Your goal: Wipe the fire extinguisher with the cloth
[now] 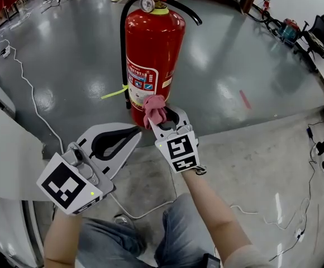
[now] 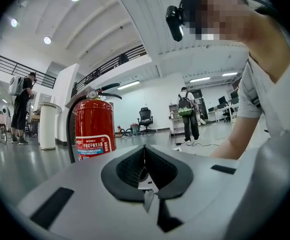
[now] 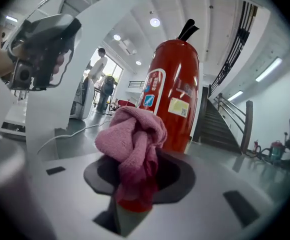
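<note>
The red extinguisher (image 1: 153,60) stands upright on the grey floor (image 1: 72,49) at upper centre of the head view. Its black hose (image 1: 123,49) runs down its left side, and a yellow-green strip (image 1: 114,92) sticks out to the left low down. The right tongs (image 1: 161,118), at centre, are clamped on a bunched pink cloth (image 1: 154,109) that overlaps the extinguisher's lower part; whether it touches cannot be told. In the right gripper view the cloth bulges up between the jaws, with the extinguisher just behind. The left tongs (image 1: 135,130), at lower left, have their jaws together with nothing between them, near the base. A white cable (image 1: 35,105) snakes down the left. A pink mark (image 1: 244,99) lies to the right, and dark gear (image 1: 321,32) sits at upper right. All three are well apart from the extinguisher.
</note>
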`<state>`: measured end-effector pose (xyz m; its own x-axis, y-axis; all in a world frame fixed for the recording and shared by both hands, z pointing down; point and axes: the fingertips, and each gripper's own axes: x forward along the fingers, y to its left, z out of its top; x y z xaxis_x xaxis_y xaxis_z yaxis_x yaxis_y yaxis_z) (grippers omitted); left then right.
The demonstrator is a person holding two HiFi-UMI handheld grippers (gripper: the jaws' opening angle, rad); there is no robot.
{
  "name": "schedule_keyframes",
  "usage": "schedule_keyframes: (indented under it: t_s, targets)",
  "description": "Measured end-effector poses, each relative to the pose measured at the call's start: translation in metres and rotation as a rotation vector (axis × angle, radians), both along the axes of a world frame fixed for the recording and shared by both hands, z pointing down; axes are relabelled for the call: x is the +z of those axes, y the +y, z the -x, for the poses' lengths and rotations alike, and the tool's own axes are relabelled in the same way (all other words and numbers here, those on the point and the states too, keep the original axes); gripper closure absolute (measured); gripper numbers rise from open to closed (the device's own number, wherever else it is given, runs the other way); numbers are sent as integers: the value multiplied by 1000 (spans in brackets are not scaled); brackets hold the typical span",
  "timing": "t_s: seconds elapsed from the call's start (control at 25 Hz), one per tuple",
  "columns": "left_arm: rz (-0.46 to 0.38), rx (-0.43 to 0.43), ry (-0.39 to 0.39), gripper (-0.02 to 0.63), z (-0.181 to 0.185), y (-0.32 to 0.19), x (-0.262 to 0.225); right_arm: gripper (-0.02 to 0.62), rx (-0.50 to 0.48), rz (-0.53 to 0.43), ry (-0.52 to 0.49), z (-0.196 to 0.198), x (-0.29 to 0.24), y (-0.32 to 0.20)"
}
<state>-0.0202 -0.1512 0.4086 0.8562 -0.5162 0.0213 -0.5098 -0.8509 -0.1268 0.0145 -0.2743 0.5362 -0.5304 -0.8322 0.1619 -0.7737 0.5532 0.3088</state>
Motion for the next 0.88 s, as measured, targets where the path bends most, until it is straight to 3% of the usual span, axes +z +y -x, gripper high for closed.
schedule_keyframes:
  t_s: [0.6, 0.72, 0.88]
  targets:
    - [-46, -4, 9, 595, -2, 4, -24, 451, -51, -346, -113, 0, -222, 3]
    - [-47, -7, 14, 595, -1, 3, -25, 451, -56, -391, -118, 2, -233, 4]
    - [-32, -12, 5, 595, -1, 3, -17, 451, -83, -398, -165, 1, -201, 7]
